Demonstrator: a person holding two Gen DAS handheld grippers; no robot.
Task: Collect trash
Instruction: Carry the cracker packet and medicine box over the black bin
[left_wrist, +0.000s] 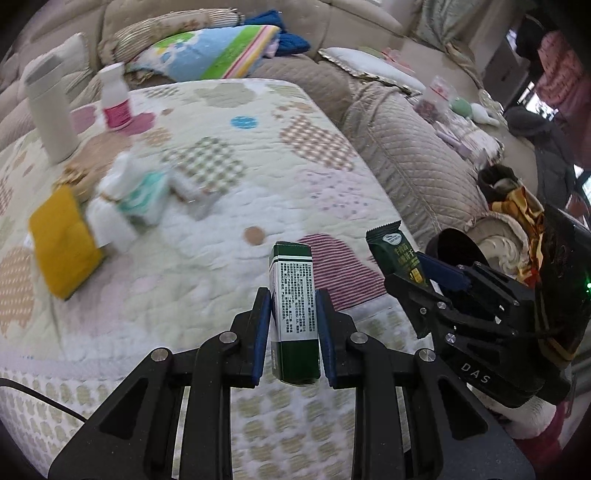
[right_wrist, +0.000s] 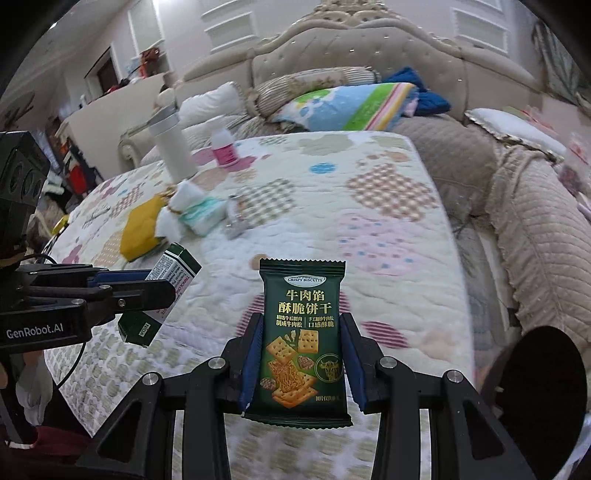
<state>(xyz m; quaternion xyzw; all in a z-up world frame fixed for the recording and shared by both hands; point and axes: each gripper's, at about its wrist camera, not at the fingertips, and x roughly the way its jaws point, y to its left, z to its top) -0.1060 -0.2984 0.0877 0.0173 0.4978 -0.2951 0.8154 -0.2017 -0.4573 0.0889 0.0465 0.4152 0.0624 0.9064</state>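
Note:
My left gripper (left_wrist: 293, 295) is shut on a small green and white carton (left_wrist: 294, 295), held upright above the quilted table (left_wrist: 207, 236). The same carton (right_wrist: 173, 266) shows at the left of the right wrist view, clamped in the left gripper (right_wrist: 162, 284). My right gripper (right_wrist: 301, 317) is shut on a dark green biscuit packet (right_wrist: 303, 332), gripped by its side edges. That packet (left_wrist: 397, 254) also appears at the right of the left wrist view, in the right gripper (left_wrist: 413, 275). Further back on the table lie crumpled white tissues (right_wrist: 173, 218), a teal-white wrapper (right_wrist: 205, 214) and a yellow pad (right_wrist: 142, 229).
A white flask (right_wrist: 173, 147) and a small pink-labelled bottle (right_wrist: 223, 147) stand at the table's far side. A beige sofa (right_wrist: 532, 229) with cushions and a colourful blanket (right_wrist: 351, 103) wraps around behind and to the right. A dark round bin opening (right_wrist: 543, 376) shows at lower right.

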